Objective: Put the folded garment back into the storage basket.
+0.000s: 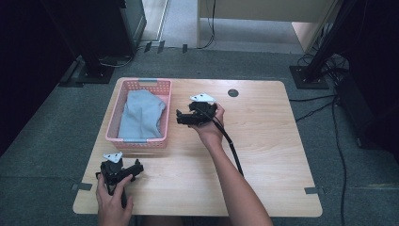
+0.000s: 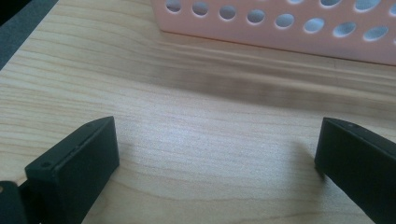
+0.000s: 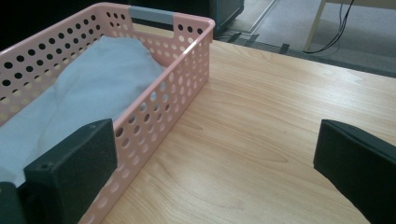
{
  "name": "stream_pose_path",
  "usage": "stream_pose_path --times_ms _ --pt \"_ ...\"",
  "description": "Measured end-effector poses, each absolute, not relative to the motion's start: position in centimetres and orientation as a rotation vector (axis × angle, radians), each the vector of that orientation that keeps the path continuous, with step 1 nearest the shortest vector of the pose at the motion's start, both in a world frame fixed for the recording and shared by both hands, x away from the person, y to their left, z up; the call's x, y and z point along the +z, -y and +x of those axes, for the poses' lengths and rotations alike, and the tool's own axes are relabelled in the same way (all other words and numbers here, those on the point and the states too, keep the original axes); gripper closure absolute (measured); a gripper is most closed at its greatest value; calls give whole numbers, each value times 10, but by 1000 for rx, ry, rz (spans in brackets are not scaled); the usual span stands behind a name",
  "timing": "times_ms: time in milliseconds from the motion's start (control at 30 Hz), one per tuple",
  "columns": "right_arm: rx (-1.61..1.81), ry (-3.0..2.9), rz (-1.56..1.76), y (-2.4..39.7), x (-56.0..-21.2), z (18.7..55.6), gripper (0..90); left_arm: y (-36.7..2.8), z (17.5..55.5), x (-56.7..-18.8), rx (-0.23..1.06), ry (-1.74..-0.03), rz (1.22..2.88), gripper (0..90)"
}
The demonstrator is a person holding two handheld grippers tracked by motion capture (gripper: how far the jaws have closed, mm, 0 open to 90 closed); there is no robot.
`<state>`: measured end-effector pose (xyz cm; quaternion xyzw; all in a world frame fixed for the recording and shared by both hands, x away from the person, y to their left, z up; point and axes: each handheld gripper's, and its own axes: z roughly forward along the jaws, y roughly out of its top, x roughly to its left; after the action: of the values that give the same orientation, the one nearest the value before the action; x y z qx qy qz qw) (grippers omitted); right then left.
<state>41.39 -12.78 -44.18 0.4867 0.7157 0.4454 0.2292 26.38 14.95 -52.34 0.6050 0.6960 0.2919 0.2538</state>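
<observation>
A pink perforated basket [image 1: 162,113] stands on the left half of the wooden table, and a pale blue folded cloth [image 1: 141,115] lies inside it. In the right gripper view the basket [image 3: 187,79] and the cloth [image 3: 88,88] sit close on the left. My right gripper [image 1: 180,117] hovers just right of the basket, open, nothing between its jaws. My left gripper [image 1: 139,168] rests near the table's front left, below the basket, open and empty. The left gripper view looks at bare wood with the basket wall [image 2: 280,32] beyond the jaws.
The table [image 1: 263,141] has a round dark cable hole [image 1: 233,92] near its far edge. A black cable [image 1: 230,141] trails from the right gripper along the forearm. Dark stands and cables sit on the floor at the far left and right.
</observation>
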Motion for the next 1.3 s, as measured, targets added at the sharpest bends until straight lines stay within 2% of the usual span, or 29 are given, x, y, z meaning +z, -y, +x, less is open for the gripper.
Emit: stream_pose_path --times_ms 967,1300 --pt "1168 -1934 1415 169 -466 403 0 -149 264 -523 793 -1891 1644 0" --pt "1134 -1902 1464 198 -476 395 0 -149 264 -523 793 -1891 1644 0"
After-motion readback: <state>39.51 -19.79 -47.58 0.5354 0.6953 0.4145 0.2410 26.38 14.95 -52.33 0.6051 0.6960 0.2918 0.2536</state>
